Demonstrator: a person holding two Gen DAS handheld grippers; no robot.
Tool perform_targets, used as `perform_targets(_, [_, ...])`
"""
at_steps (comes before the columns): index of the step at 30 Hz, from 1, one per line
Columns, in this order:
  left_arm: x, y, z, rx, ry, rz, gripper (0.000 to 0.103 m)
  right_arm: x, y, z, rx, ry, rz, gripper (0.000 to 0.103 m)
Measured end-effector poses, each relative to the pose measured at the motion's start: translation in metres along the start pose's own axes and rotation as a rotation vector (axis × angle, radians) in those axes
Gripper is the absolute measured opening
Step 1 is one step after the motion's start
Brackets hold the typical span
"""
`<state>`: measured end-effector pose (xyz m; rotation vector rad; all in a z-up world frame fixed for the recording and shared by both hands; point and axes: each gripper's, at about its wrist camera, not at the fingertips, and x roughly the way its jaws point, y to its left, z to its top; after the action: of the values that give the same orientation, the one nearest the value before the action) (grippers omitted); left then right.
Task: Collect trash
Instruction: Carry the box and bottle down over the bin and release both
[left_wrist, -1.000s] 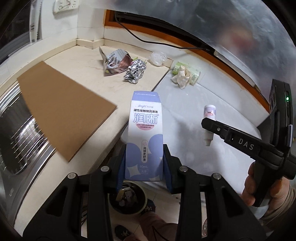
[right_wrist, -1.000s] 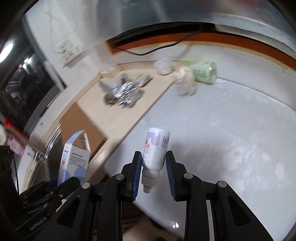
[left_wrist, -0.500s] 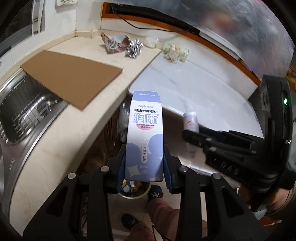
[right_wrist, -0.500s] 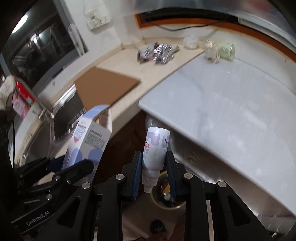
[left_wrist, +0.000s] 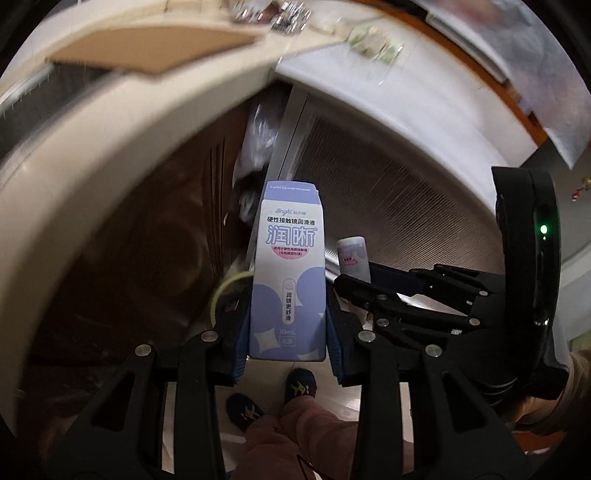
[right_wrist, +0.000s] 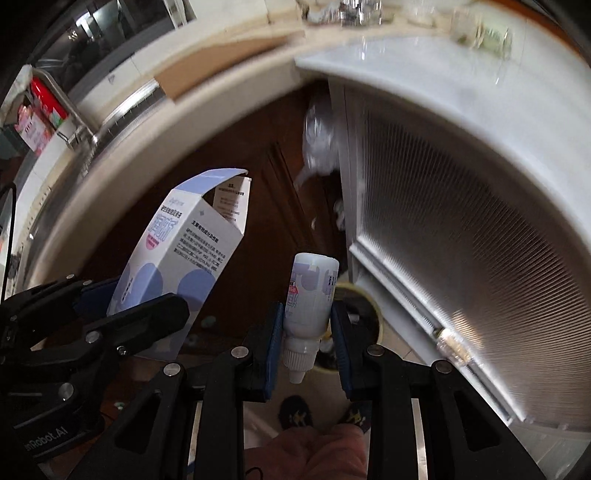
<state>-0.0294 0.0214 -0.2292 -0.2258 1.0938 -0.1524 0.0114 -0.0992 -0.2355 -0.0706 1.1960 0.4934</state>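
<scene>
My left gripper (left_wrist: 288, 332) is shut on a white and lilac carton (left_wrist: 288, 273) with its top flap open, seen too in the right wrist view as the carton (right_wrist: 177, 266). My right gripper (right_wrist: 308, 332) is shut on a small white dropper bottle (right_wrist: 310, 299), cap end toward the camera; that bottle (left_wrist: 352, 258) also shows beside the carton. Both point steeply down below the counter edge. A round bin with a pale yellow rim (right_wrist: 364, 299) stands on the floor just behind the bottle; its rim (left_wrist: 225, 286) peeks out left of the carton.
Crumpled foil (left_wrist: 288, 16), a green tissue pack (left_wrist: 373, 40) and a brown board (left_wrist: 155, 51) lie on the counter above. A dark wood cabinet (right_wrist: 236, 147) and a ribbed white door (right_wrist: 461, 221) face me. A person's feet (right_wrist: 295, 411) stand on the floor below.
Both grippers have dropped from above the counter to below its edge, still holding carton and bottle. The counter has slid to the top of both views; the floor bin has come closer.
</scene>
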Motion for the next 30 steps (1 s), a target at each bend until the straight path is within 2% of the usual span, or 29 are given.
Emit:
perform_targets(11, [0.134,0.034,-0.061,-0.119,0.067,0.036,0.031,0.130,-0.042,-0.046,-0.018,0.115,0.051,0.025])
perform_targets(15, [0.180,0.046,-0.072,-0.135,0.085,0.046,0.031,0.191,-0.057,-0.052,-0.025,0.150,0.049,0.025])
perform_targets(22, [0.241,0.068,-0.078,-0.137,0.136,0.057,0.033,0.264,-0.088,-0.052,-0.015,0.179,0.069,0.026])
perform_targets(23, [0.245,0.070,-0.079,-0.138,0.144,0.064,0.035,0.272,-0.091,-0.051,-0.007,0.183,0.078,0.027])
perform_targets(24, [0.249,0.074,-0.079,-0.142,0.153,0.067,0.049,0.280,-0.096,-0.049,-0.001,0.185,0.077,0.029])
perform_targets(25, [0.253,0.077,-0.079,-0.149,0.161,0.067,0.068,0.283,-0.098,-0.049,-0.001,0.185,0.075,0.035])
perform_targets(27, [0.254,0.083,-0.078,-0.162,0.152,0.071,0.081,0.290,-0.103,-0.049,0.003,0.190,0.081,0.037])
perform_targets(30, [0.251,0.087,-0.076,-0.178,0.144,0.062,0.081,0.293,-0.105,-0.048,-0.012,0.202,0.091,0.040])
